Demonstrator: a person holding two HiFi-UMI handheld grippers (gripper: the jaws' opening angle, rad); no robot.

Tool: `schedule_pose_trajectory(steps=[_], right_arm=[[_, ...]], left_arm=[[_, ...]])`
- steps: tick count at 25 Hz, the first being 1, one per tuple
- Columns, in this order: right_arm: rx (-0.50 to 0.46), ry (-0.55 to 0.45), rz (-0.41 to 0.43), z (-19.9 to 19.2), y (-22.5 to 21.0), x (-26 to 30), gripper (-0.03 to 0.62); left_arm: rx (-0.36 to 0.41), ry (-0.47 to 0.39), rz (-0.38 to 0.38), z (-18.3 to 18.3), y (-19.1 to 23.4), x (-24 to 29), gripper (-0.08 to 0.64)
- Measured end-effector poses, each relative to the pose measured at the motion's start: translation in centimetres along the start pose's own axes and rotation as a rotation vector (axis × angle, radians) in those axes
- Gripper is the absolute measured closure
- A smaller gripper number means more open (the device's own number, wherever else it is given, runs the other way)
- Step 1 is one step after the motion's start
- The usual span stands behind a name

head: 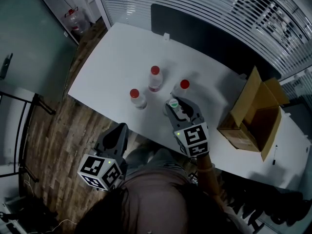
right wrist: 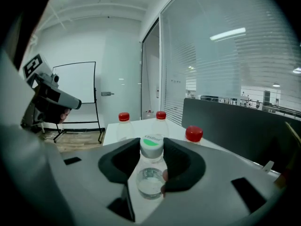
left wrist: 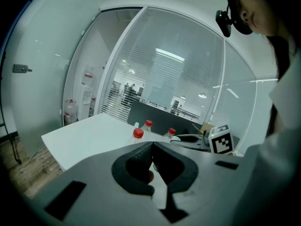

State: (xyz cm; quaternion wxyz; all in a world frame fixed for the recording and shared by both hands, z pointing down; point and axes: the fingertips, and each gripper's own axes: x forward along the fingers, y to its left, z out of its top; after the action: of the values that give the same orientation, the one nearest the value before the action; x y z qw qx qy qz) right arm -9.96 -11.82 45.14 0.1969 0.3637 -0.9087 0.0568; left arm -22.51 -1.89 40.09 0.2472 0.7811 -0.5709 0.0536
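Green-capped water bottle pinched by right gripper fingers on white worktop, three red-capped bottles nearby, left gripper fingers pressed together.

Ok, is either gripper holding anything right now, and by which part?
The right gripper grips the green-capped bottle by its cap and neck; the left gripper is shut, empty.

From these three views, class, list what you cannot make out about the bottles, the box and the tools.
- Green-capped bottle: base hidden by the right tool, in its view and the head view.
- Cardboard box: contents lost in shadow, head view.
- Red-capped bottles: labels too small, every view.
- Left tool: reddish spot below its shut pads, blurred.
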Motion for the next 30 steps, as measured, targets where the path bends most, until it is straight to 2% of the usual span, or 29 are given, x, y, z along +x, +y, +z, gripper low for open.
schedule_pose_trajectory(steps=[17,24,30], right_arm=[[0.049,0.027,-0.021,-0.2,-0.1,0.1,0.421],[0.059,0.01,-0.075,0.5,0.4,-1.0,0.42],[0.115,-0.044,-0.195,1.5,0.9,-3.4,0.42]], left_arm=[[0.026,0.005,-0.071,0.8,-0.2,0.6,0.552],[0.045,0.015,-0.137,1.1,-0.1,0.5,0.552],[0.085,0.031,-0.227,1.3,0.1,0.1,0.552]])
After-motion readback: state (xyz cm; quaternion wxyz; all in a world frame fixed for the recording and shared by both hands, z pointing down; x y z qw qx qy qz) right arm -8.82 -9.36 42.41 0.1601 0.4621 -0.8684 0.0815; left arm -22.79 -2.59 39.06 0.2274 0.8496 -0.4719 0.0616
